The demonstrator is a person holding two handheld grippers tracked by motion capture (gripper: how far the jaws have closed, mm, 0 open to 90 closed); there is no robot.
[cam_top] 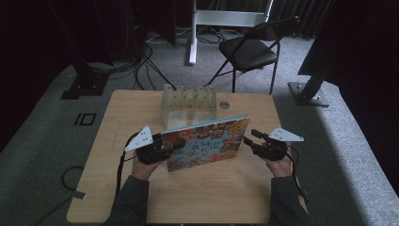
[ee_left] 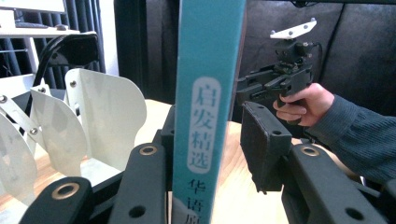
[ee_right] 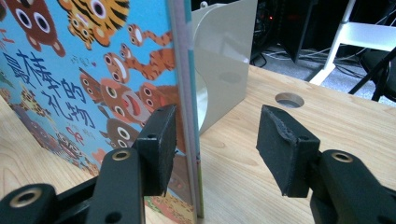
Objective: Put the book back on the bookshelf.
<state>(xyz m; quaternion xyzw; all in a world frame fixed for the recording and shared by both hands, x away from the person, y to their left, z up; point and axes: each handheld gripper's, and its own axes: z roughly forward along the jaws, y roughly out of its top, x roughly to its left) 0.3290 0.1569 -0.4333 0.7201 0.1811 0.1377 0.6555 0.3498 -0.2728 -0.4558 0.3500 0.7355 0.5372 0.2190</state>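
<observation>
Two tools flank an upright picture book on the tabletop, just before the white rack. Left tool and right tool both gape around its edges; best close squarely, keeping it vertical.

table: light wood | on it: book upright, white rack

Probably a lab or recording studio, dim room hung with dark curtains, grey carpet strewn with loose cables, black stand bases at both sides, lone folding chair, white frame behind, small wooden table centred
</observation>
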